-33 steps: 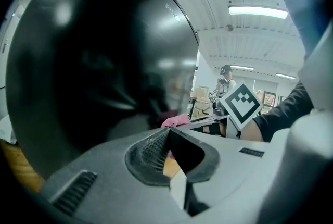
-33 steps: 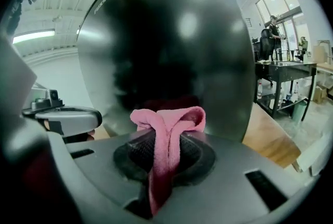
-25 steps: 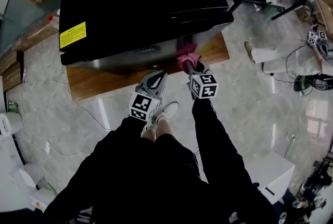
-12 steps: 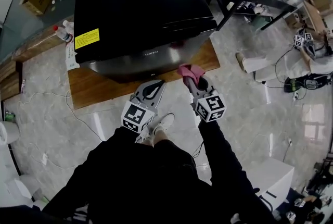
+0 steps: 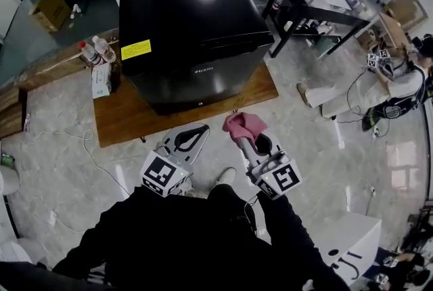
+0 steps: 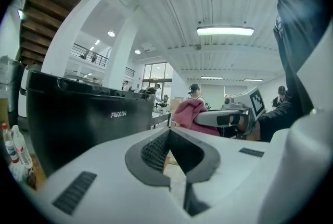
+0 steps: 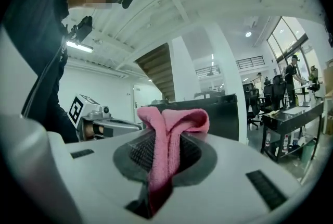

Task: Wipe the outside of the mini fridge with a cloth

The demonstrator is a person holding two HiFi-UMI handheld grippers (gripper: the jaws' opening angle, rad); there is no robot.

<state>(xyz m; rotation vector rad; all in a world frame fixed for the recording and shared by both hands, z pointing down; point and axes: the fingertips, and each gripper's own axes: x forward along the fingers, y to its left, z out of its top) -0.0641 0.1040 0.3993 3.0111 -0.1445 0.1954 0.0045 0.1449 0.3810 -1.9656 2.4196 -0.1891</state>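
The black mini fridge [image 5: 196,32] stands on a low wooden platform [image 5: 122,122] in the head view. Both grippers hang over the floor in front of it, apart from its door. My right gripper [image 5: 239,131] is shut on a pink cloth [image 5: 245,123], which bunches above the jaw tips. My left gripper [image 5: 195,134] is shut with nothing in it. In the left gripper view the fridge [image 6: 78,119] fills the left and the cloth [image 6: 186,112] shows beyond my jaws. The right gripper view shows the cloth [image 7: 167,137] pinched in the jaws, the fridge [image 7: 221,113] behind.
Two bottles [image 5: 95,51] and a white carton [image 5: 101,80] sit on the platform left of the fridge. A black table [image 5: 318,2] stands at the right rear. A white cabinet [image 5: 352,235] is at the lower right. Cables trail over the marble floor [image 5: 61,147].
The person has stepped back, so the fridge sits farther off and more fully in view. The right gripper with the cloth has come off the fridge's front; both grippers have drawn back.
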